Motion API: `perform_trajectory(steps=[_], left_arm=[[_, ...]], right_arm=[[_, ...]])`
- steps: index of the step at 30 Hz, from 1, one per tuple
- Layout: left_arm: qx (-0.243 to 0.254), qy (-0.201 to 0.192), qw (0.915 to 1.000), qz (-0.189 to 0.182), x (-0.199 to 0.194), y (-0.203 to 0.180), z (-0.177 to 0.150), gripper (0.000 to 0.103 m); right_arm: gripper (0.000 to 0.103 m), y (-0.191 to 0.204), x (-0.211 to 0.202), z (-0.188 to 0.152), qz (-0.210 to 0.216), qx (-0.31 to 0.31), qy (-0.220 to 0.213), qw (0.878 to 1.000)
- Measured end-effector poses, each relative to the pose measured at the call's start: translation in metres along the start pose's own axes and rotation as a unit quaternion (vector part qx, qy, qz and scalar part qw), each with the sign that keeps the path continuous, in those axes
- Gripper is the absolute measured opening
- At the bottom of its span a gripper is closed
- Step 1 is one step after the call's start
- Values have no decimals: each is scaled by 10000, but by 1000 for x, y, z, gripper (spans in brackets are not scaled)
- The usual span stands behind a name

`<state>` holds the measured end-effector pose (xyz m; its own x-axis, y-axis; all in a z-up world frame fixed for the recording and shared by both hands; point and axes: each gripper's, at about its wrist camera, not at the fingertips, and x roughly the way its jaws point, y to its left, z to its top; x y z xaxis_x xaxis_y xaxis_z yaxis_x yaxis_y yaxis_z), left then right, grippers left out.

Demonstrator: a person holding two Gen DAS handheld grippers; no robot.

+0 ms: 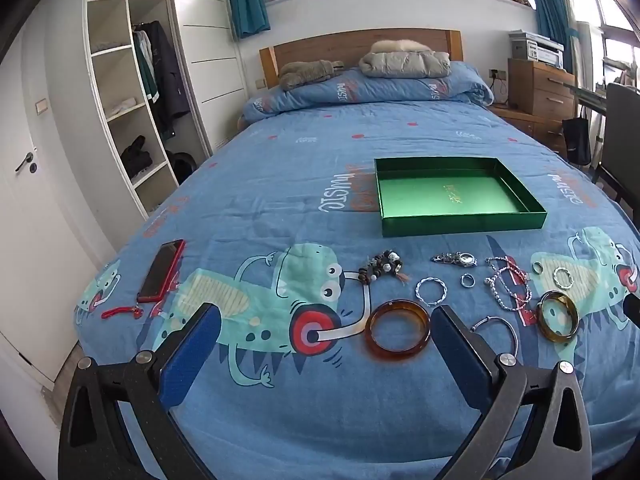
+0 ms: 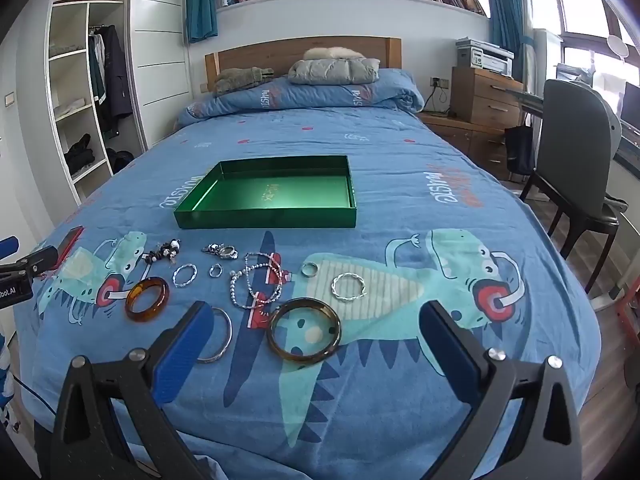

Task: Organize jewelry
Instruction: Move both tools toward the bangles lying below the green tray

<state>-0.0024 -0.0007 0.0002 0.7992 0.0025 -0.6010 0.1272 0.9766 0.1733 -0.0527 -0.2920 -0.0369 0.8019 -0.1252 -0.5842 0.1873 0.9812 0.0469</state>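
Blue-padded and spread wide with nothing between the pads, my left gripper (image 1: 324,344) hovers over the dinosaur-print blue bedspread (image 1: 280,184), its right finger just beside a round amber-brown resin bangle (image 1: 397,329). My right gripper (image 2: 312,340) is equally wide and empty, framing a darker olive-brown bangle (image 2: 304,328) and a thin silver cuff (image 2: 222,336). Beyond lie beaded silver chains (image 2: 256,282), then the shallow green open box (image 2: 264,194), holding nothing.
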Motion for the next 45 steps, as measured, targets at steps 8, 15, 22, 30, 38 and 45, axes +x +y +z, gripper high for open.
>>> perform_trajectory(steps=[8, 15, 22, 30, 38, 45], left_arm=[[-21, 98, 9999, -72, 4, -9, -6, 103], [-25, 173, 9998, -130, 7, -7, -5, 103], [-11, 195, 9997, -141, 7, -8, -6, 103], [32, 242, 9995, -194, 10, -9, -6, 103], [81, 258, 9994, -208, 10, -10, -6, 103], [-16, 315, 9993, -205, 15, -5, -10, 103]], right_arm=[[103, -1, 0, -3, 14, 14, -14, 10000], [103, -3, 1, -4, 13, 16, -12, 10000], [103, -5, 1, -4, -2, 14, -8, 10000], [103, -7, 2, -5, 10, 14, 4, 10000], [103, -6, 3, -6, -5, 15, 17, 10000], [103, -9, 5, -6, -67, 114, 34, 9999]])
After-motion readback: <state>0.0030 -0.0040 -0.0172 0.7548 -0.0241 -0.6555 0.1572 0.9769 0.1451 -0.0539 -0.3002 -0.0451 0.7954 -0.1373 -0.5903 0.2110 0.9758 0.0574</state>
